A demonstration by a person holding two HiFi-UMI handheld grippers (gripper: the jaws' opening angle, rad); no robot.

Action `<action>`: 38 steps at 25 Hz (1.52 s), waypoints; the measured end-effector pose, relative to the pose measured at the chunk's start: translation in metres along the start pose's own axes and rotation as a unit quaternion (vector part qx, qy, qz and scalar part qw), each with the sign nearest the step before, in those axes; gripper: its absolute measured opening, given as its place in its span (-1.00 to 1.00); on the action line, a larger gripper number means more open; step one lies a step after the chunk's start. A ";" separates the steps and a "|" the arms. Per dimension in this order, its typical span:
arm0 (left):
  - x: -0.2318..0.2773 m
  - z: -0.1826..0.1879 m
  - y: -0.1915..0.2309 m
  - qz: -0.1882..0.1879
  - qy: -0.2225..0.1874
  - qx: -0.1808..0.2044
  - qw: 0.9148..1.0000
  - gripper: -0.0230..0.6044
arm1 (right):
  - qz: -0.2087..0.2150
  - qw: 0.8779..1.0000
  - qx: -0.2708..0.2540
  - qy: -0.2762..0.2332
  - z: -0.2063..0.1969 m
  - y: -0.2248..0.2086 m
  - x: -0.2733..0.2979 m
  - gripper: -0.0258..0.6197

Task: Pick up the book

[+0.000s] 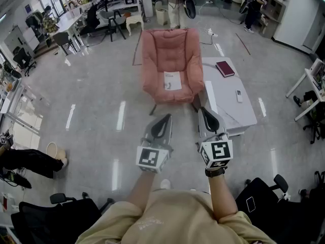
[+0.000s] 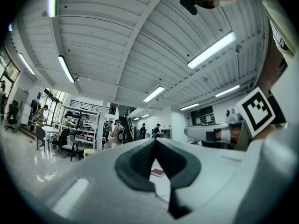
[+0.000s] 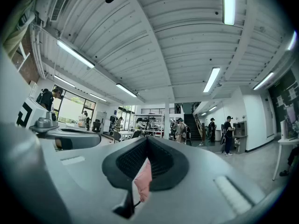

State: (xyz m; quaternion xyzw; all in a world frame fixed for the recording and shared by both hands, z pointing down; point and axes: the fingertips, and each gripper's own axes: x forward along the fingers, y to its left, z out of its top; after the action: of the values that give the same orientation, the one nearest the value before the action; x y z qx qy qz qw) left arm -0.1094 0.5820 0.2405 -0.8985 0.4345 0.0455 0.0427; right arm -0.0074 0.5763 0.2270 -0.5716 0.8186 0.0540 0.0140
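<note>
Holding both tools level and side by side, the person has the left gripper (image 1: 163, 120) and the right gripper (image 1: 204, 112) clenched on nothing, likely a carrying pose while the target is well apart. Ahead, the maroon book (image 1: 225, 68) lies flat at the far end of the white desk (image 1: 223, 101), with a small remote (image 1: 239, 95) near it. Beside the desk, a pink armchair (image 1: 170, 50) cradles a printed sheet (image 1: 172, 80). No true container shows.

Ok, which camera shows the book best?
The head view: the dark red book lies whole on the white table. The left gripper view shows a sliver past its jaws; the right gripper view shows none.
</note>
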 end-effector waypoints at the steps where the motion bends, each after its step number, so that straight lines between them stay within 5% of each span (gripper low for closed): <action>1: 0.000 -0.002 0.003 0.000 -0.001 0.001 1.000 -0.92 | -0.001 1.000 0.002 0.000 -0.001 0.001 0.002 -0.91; 24: 0.003 -0.031 0.103 0.021 0.024 -0.027 0.999 -0.92 | -0.026 0.997 0.046 0.055 -0.055 0.021 0.066 -0.91; 38: 0.180 -0.070 0.111 0.055 0.039 -0.047 0.997 -0.92 | 0.040 0.995 0.073 0.051 -0.089 -0.117 0.181 -0.91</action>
State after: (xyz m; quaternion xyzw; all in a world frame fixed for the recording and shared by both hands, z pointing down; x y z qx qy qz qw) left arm -0.0816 0.3652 0.2839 -0.8756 0.4816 0.0329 -0.0188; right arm 0.0429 0.3576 0.2920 -0.5382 0.8420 -0.0346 0.0119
